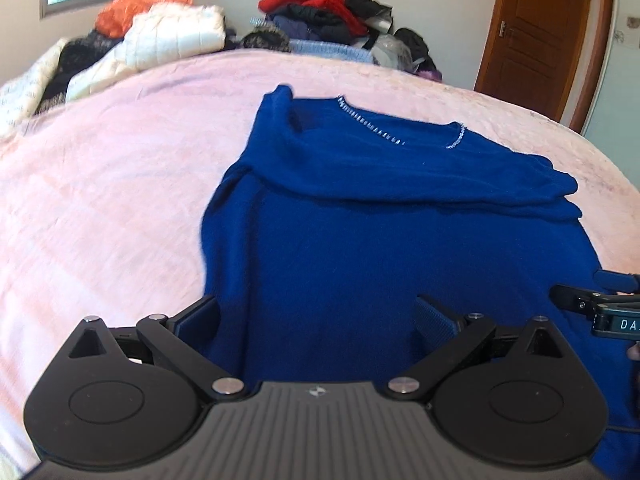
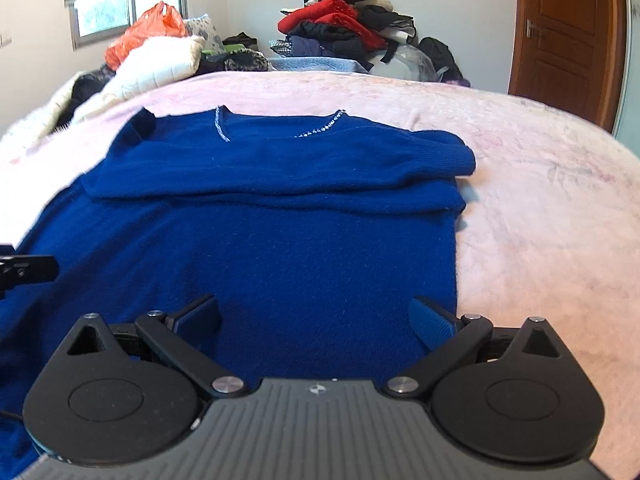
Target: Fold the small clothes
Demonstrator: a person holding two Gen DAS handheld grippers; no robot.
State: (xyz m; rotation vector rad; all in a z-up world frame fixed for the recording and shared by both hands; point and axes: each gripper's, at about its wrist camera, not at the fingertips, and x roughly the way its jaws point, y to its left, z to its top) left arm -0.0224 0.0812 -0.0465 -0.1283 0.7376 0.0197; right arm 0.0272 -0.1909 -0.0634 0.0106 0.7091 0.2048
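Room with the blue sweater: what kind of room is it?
Probably a bedroom at home. The sweater lies on a bed with a pink blanket, clothes are piled behind it, and there's a wooden door.

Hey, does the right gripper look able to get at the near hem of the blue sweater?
Probably yes. The right gripper is open over the sweater, nothing lies between its fingers and the cloth, and the left gripper stays off to the side. The hem itself is hidden below the frame.

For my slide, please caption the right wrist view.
Open right gripper above a blue sweater, sleeves folded across, on a pink blanket.
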